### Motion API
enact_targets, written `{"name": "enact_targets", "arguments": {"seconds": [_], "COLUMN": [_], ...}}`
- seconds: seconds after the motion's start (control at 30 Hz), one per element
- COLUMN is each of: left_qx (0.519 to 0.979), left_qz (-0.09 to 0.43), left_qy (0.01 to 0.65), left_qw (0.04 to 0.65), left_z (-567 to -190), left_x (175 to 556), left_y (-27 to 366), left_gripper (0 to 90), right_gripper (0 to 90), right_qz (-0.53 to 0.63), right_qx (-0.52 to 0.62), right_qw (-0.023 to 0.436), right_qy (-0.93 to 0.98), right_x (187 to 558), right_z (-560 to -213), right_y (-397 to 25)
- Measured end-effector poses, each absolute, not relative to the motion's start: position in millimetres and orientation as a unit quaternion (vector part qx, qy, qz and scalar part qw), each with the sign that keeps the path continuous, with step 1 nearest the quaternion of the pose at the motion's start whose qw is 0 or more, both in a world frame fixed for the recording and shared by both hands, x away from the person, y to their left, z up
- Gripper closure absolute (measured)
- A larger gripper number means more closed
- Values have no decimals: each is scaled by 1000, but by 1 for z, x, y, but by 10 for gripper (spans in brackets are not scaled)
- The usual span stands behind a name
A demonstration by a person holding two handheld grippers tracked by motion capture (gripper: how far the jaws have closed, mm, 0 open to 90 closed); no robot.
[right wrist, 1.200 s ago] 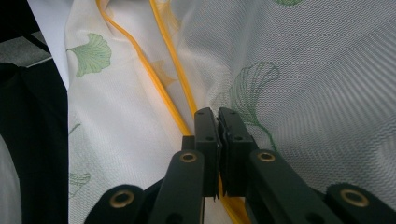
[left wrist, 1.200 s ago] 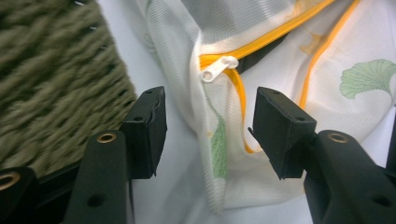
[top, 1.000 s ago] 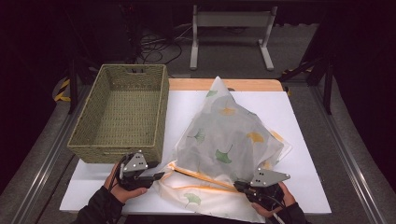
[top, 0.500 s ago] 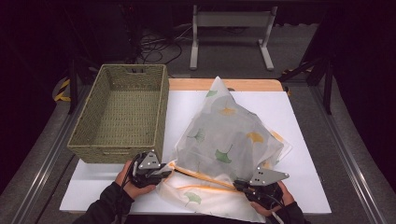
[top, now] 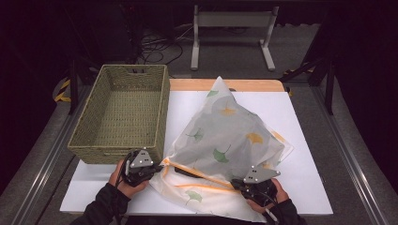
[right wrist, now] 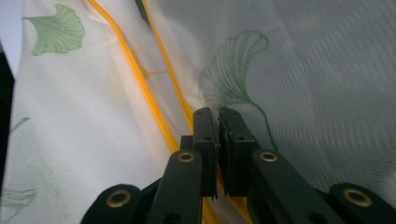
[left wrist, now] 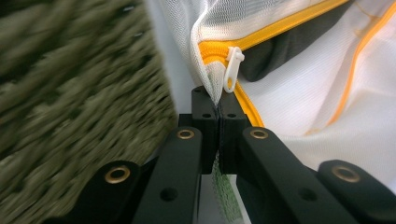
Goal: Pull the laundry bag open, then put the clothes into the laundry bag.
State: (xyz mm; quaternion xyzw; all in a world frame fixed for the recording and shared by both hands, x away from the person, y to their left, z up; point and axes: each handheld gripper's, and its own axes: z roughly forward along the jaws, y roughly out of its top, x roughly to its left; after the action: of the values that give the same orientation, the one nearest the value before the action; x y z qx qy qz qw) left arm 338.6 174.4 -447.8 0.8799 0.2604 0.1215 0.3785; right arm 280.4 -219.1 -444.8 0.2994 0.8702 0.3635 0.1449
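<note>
Since a second ago your left gripper (top: 151, 169) has slid inward along the table edge, from out by the basket's near corner to the bag's zipper end, and the mesh there now stands bunched up against it; your right gripper (top: 247, 186) has hardly shifted.

You have a white mesh laundry bag (top: 227, 140) lying on the white table sheet (top: 291, 122), just right of the woven basket (top: 123, 112). Its long axis runs from the near edge, between your two hands, away toward the far side of the table, where it tapers to a raised peak. The orange zipper (top: 199, 174) runs crosswise along the near end, from your left gripper toward your right. Something dark shows inside through the open zipper gap.

No brand, label or writing can be read; the mesh carries only green and yellow ginkgo-leaf prints.

In the left gripper view, your left jaws are clenched flat together on a pinch of mesh right at the zipper's end, with the white zipper pull (left wrist: 232, 67) hanging just above the tips and the basket's weave close on the left. In the right gripper view, your right jaws stand almost together, a thin slit between them, pressed against the mesh and the orange zipper tape beside a green leaf print; whether they truly pinch the fabric cannot be told.
</note>
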Motion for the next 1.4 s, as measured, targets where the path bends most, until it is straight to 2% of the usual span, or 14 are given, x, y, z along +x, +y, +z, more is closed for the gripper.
{"name": "enact_targets", "arguments": {"seconds": [0.47,1.07,1.4], "left_qx": [872,870,874], "left_qz": [124,115,118], "left_qy": [263,251,242], "left_qw": [393,408,406], "left_z": [-446,-445,-445], "left_x": [331,326,325], "left_y": [184,180,175], "left_gripper": [884,884,883], "right_gripper": [892,775,764], "right_qz": [366,421,440], "right_qx": [290,272,267], "right_qw": [146,156,161], "right_qy": [872,851,842], "right_x": [286,272,273], "right_z": [-444,-423,-414], "right_y": [-213,-206,-194]}}
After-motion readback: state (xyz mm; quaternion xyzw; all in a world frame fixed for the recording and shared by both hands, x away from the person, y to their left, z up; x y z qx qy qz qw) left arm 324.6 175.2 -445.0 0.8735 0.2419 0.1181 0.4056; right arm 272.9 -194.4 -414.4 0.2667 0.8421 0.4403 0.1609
